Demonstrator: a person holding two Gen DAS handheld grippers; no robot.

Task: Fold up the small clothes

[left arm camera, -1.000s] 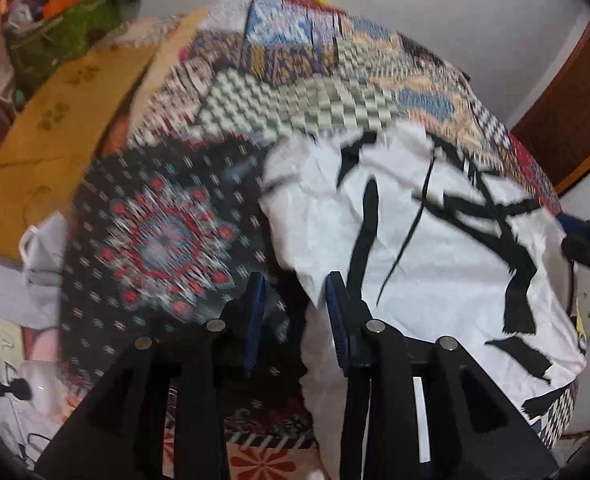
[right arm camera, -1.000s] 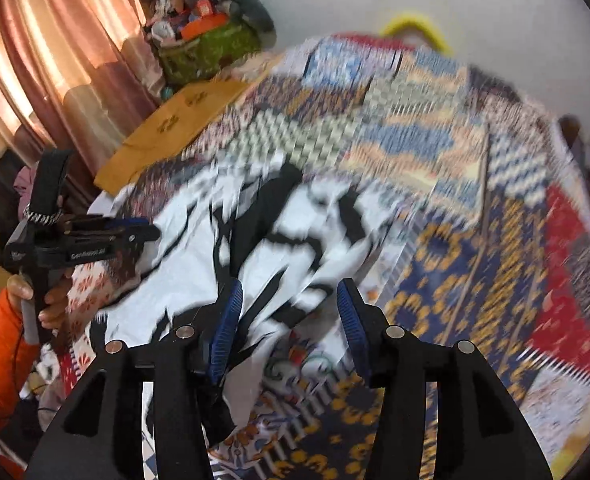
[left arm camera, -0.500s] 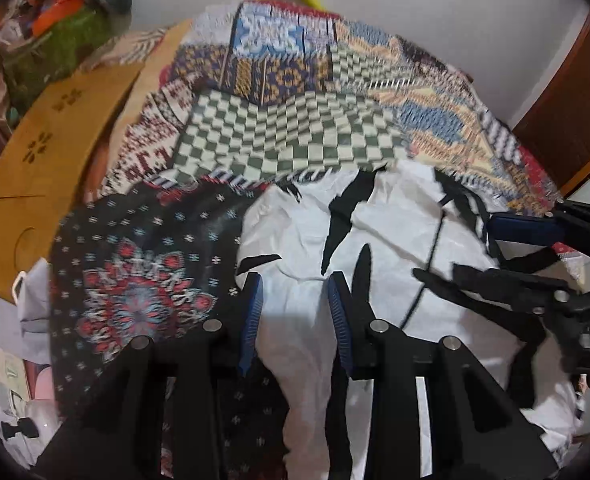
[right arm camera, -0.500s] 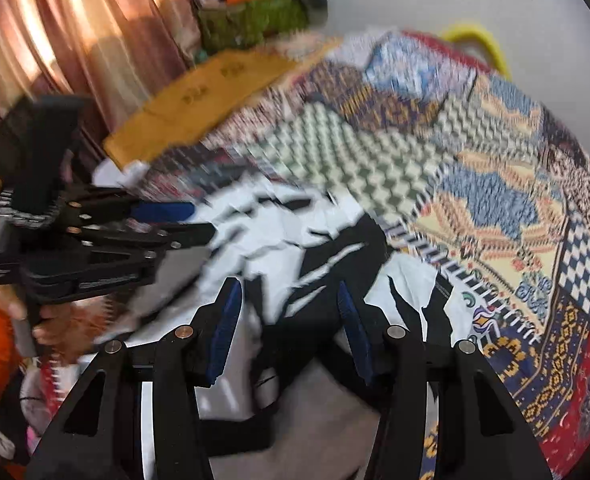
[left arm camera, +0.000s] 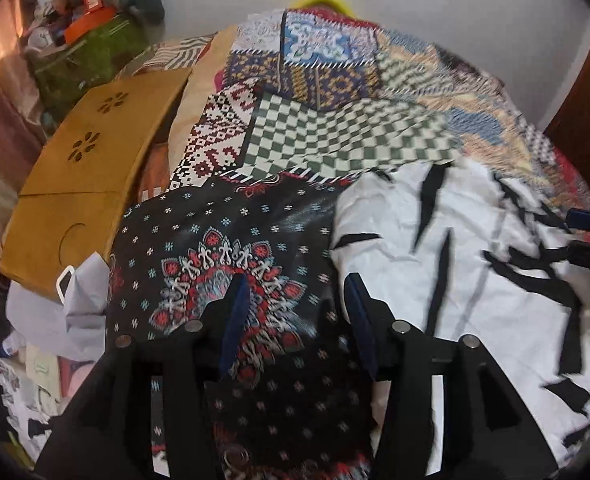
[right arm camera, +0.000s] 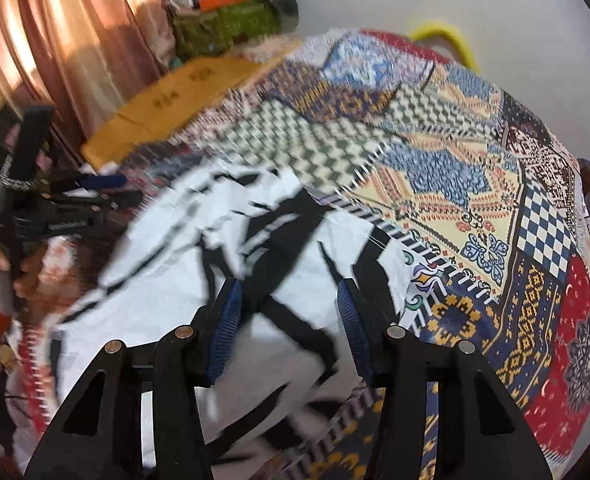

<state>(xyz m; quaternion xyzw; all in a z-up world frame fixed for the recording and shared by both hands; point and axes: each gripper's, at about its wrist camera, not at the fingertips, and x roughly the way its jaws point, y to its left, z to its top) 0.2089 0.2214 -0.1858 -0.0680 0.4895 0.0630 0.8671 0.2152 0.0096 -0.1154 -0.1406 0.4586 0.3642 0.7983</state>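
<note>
While both jaws agape, empty: white garment [left arm camera: 475, 264] btwn wooden board [left arm camera: 91, 184] & patchwork quilt [right arm camera: 475, 184].

The left gripper [left arm camera: 297, 292] has its jaws spread wide, gripping nothing. The right gripper [right arm camera: 289, 300] gapes likewise, its tips visible at three o'clock in the left view.

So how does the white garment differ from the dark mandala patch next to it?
The white garment carries bold black streaks and lies crumpled; the dark mandala patch is black with small flowers around a red medallion, and lies flatter. The garment is loose; the patch belongs to the bedspread.
</note>
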